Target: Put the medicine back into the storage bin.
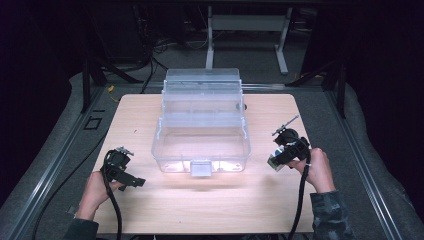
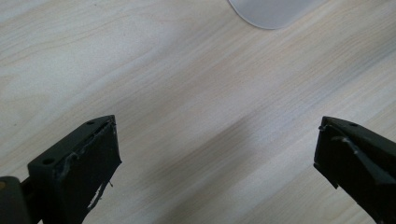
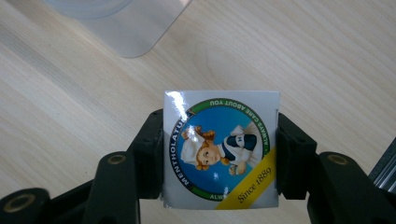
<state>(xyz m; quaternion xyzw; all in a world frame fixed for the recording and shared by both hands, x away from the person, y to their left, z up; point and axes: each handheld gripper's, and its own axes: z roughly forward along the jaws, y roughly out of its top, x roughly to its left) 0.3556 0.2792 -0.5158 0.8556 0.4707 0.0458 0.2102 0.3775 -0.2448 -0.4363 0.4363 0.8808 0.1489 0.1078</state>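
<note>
Nearest, two grippers sit over the wooden table (image 1: 200,200). One, the left gripper (image 2: 217,149), hangs above bare wood with its jaws spread wide and nothing between them. The other, the right gripper (image 3: 219,154), pinches one small white box (image 3: 220,148) by its sides, its round Mentholatum label facing the camera, held above the table's right part. Farther off stands one clear plastic bin (image 1: 202,145), lid open.

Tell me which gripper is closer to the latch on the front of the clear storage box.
Left, narrowly. The left gripper sits left of the latch near the box's front corner, jaws open and empty. The right gripper is off to its right, holding a Mentholatum box.
</note>
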